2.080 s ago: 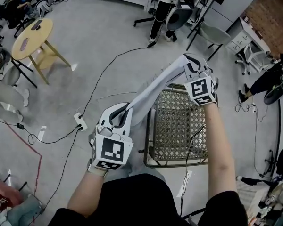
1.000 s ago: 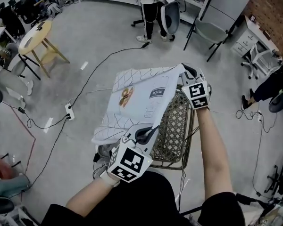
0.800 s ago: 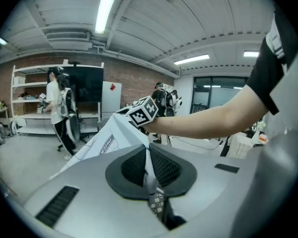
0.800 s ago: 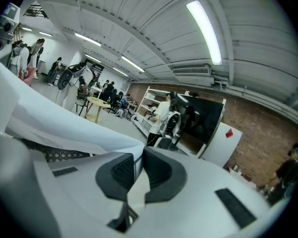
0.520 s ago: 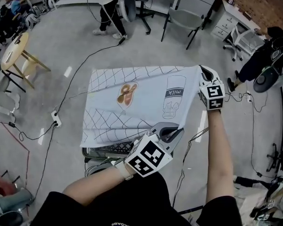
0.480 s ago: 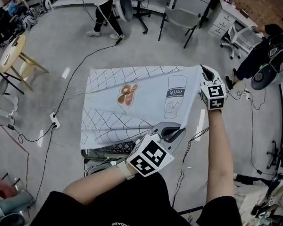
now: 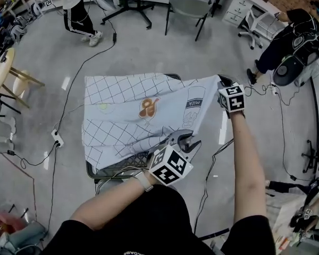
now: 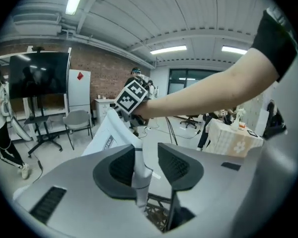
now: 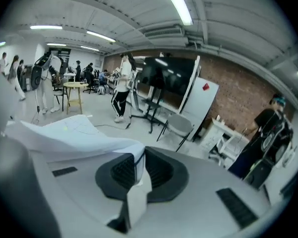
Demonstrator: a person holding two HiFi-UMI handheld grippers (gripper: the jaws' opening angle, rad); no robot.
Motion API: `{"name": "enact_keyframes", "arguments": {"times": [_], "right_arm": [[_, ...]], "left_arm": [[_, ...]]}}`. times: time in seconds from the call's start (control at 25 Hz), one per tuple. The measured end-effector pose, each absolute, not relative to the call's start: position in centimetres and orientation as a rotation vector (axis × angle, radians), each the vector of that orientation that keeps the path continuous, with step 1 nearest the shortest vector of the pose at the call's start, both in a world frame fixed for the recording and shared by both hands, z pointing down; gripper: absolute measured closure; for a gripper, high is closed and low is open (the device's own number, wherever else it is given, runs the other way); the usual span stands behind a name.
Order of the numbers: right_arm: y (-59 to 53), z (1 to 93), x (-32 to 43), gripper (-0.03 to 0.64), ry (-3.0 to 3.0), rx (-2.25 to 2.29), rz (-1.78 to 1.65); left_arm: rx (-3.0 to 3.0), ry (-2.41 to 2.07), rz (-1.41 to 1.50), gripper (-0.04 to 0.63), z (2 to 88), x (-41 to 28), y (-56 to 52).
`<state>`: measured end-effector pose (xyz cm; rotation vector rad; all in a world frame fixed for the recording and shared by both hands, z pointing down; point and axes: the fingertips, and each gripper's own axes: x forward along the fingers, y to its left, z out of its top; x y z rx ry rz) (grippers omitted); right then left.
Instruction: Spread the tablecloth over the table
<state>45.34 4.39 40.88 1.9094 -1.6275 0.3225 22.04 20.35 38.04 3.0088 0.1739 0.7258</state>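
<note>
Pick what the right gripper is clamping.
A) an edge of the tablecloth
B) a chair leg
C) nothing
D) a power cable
A: the right gripper has its jaws closed on a white fold of the tablecloth.

Tablecloth [image 7: 127, 116]: one word, "milk", small and upside down in the head view, on a bottle drawing [image 7: 193, 106] near the cloth's right edge. In the left gripper view the same print is too blurred to read. White cabinet [image 8: 82, 100]: red diamond sign [image 8: 79, 76], no lettering legible.
</note>
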Motion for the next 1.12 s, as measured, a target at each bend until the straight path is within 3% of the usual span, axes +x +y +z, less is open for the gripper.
{"name": "enact_keyframes", "arguments": {"times": [0.08, 0.16, 0.24, 0.44, 0.56, 0.72, 1.12], "right_arm": [[4.3, 43.8, 45.3, 0.577, -1.632, 1.897, 0.512], [5.1, 46.2, 45.9, 0.472, -1.604, 1.909, 0.672], [6.9, 47.6, 47.2, 0.418, -1.533, 1.925, 0.78], [11.0, 46.8, 48.9, 0.405, -1.412, 1.995, 0.788], [11.5, 47.1, 46.1, 0.405, -1.453, 2.005, 0.759], [9.8, 50.7, 35.4, 0.405, -1.66, 1.856, 0.769], [5.8, 61.0, -4.1, 0.405, -2.108, 1.102, 0.781]], "left_arm": [[2.997, 0.107, 0.794, 0.434, 39.9, 20.5, 18.7], [3.005, 0.051, 0.858, 0.431, 41.5, 18.3, 17.1], [3.022, 0.0, 0.926, 0.425, 42.9, 15.5, 15.5], [2.985, -0.205, 1.124, 0.419, 47.3, 5.4, 10.3], [2.871, -0.403, 1.221, 0.417, 50.2, -2.4, 7.1], [2.678, -0.692, 1.202, 0.417, 51.3, -12.6, 4.1], [2.507, -0.875, 1.14, 0.417, 52.7, -28.8, 3.3]]}}
